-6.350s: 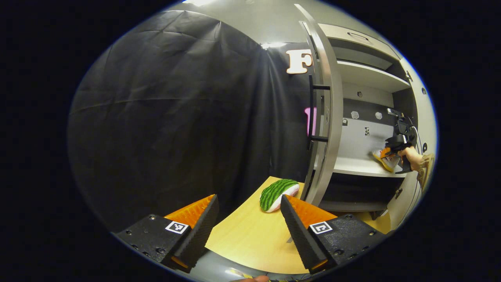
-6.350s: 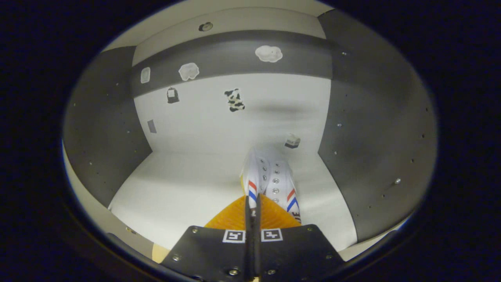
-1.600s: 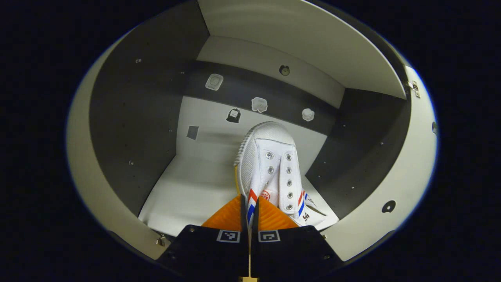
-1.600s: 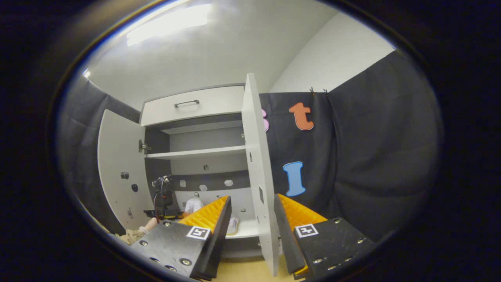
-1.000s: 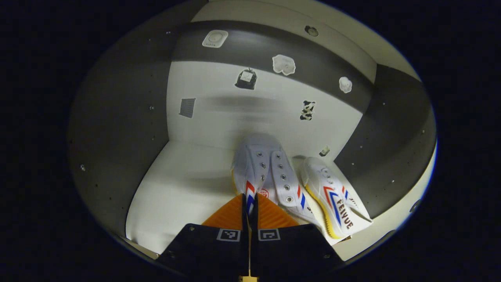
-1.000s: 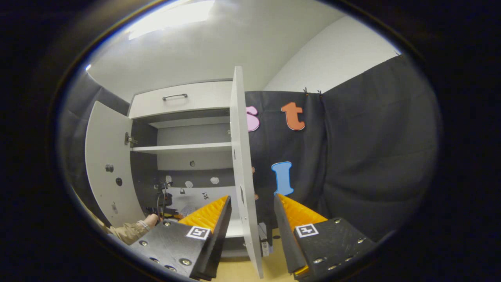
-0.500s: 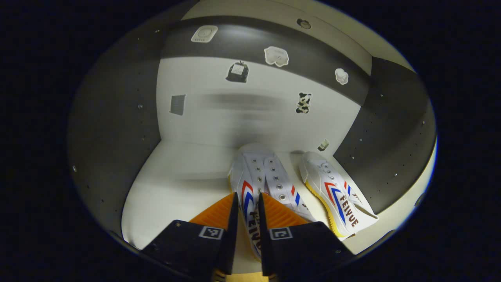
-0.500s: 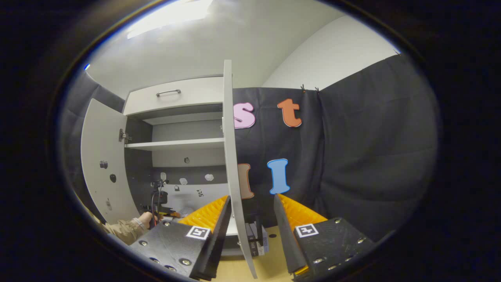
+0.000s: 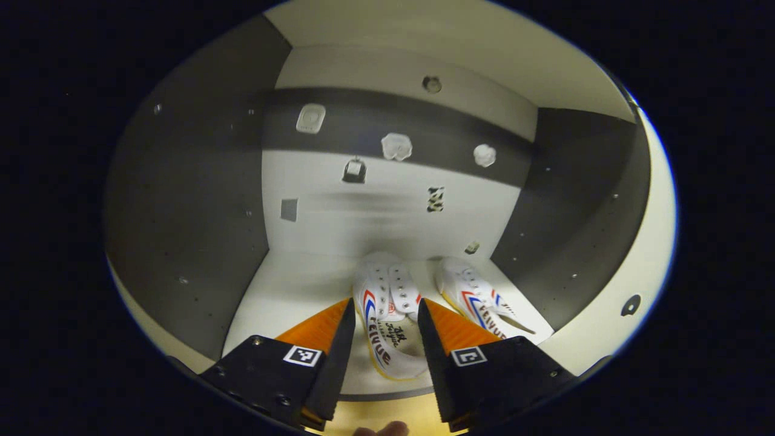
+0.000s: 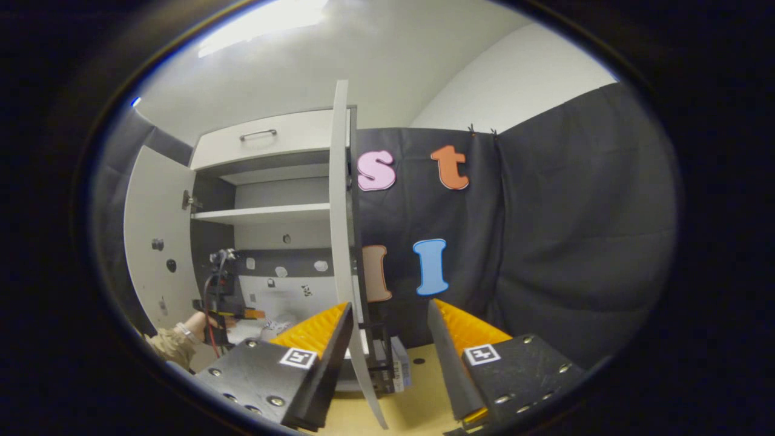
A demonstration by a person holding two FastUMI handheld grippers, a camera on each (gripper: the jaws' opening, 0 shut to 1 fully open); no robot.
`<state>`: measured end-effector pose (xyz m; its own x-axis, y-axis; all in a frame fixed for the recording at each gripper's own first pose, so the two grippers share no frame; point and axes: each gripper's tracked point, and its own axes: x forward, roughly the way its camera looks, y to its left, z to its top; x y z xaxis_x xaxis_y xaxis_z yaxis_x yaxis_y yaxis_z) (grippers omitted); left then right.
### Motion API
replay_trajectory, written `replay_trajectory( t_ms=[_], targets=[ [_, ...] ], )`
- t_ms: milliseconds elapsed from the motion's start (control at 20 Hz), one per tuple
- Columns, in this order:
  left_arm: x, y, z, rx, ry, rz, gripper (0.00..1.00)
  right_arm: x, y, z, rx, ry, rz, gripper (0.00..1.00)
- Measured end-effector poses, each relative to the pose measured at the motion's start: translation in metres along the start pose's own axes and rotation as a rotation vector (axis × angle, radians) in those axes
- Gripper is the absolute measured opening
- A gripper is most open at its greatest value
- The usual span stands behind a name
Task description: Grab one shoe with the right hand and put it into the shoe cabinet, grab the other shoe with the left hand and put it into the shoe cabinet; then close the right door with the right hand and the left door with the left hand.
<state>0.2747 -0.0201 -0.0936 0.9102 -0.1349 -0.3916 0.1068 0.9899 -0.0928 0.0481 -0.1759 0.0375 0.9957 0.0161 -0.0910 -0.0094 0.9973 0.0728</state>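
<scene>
Both shoes [image 9: 387, 309] [image 9: 475, 293] lay side by side on the cabinet shelf [image 9: 290, 290], toes toward the back wall. The left gripper [image 9: 380, 330] was spread, straddling the nearer heel; the right gripper [image 10: 387, 339] was spread beside the right door [image 10: 340, 230].

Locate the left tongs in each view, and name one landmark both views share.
Left gripper view: left tongs at bottom centre, open, a shoe seen between them.
Right gripper view: lower left, farther off, at the cabinet's shelf.
Shared landmark: pale stickers on the back wall's dark band.
</scene>
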Motion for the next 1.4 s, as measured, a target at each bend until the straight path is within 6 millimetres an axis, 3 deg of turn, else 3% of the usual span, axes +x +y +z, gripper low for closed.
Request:
replay_trajectory(
  t_ms=[50, 100, 150, 200, 250, 300, 500, 600, 650, 700, 800, 1000, 1400],
  targets=[
    [-0.018, -0.006, 0.009, 0.019, -0.032, -0.004, 0.68, 0.003, -0.005, -0.003, -0.013, 0.005, -0.011, 0.72],
    [-0.029, -0.012, 0.015, 0.030, -0.060, -0.010, 0.80, 0.005, -0.007, -0.008, -0.020, 0.010, -0.016, 0.72],
    [-0.046, -0.021, 0.024, 0.041, -0.094, -0.021, 0.87, 0.006, -0.006, -0.011, -0.021, 0.019, -0.010, 0.82],
    [-0.061, -0.028, 0.029, 0.051, -0.122, -0.030, 0.87, 0.008, -0.007, -0.016, -0.021, 0.031, -0.010, 0.88],
    [-0.076, -0.034, 0.034, 0.061, -0.145, -0.036, 0.87, 0.013, -0.010, -0.022, -0.020, 0.042, -0.014, 0.83],
    [-0.090, -0.039, 0.037, 0.072, -0.165, -0.042, 0.87, 0.016, -0.013, -0.028, -0.014, 0.052, -0.015, 0.91],
    [-0.147, -0.059, 0.048, 0.092, -0.219, -0.072, 0.87, 0.026, -0.007, -0.048, 0.036, 0.108, 0.026, 0.91],
    [-0.173, -0.067, 0.050, 0.087, -0.231, -0.092, 0.87, 0.030, -0.008, -0.051, 0.051, 0.114, 0.036, 0.91],
    [-0.185, -0.068, 0.051, 0.088, -0.234, -0.093, 0.82, 0.030, -0.005, -0.052, 0.059, 0.113, 0.046, 0.91],
    [-0.195, -0.067, 0.051, 0.089, -0.237, -0.089, 0.87, 0.029, -0.002, -0.053, 0.062, 0.117, 0.057, 0.91],
    [-0.218, -0.068, 0.053, 0.086, -0.249, -0.087, 0.87, 0.029, 0.006, -0.052, 0.045, 0.123, 0.086, 0.91],
    [-0.255, -0.073, 0.056, 0.052, -0.272, -0.120, 0.87, 0.027, 0.040, -0.054, 0.037, 0.152, 0.180, 0.90],
    [-0.330, -0.069, 0.072, 0.055, -0.351, -0.053, 0.86, 0.042, 0.137, -0.063, 0.045, 0.183, 0.388, 0.90]
  ],
)
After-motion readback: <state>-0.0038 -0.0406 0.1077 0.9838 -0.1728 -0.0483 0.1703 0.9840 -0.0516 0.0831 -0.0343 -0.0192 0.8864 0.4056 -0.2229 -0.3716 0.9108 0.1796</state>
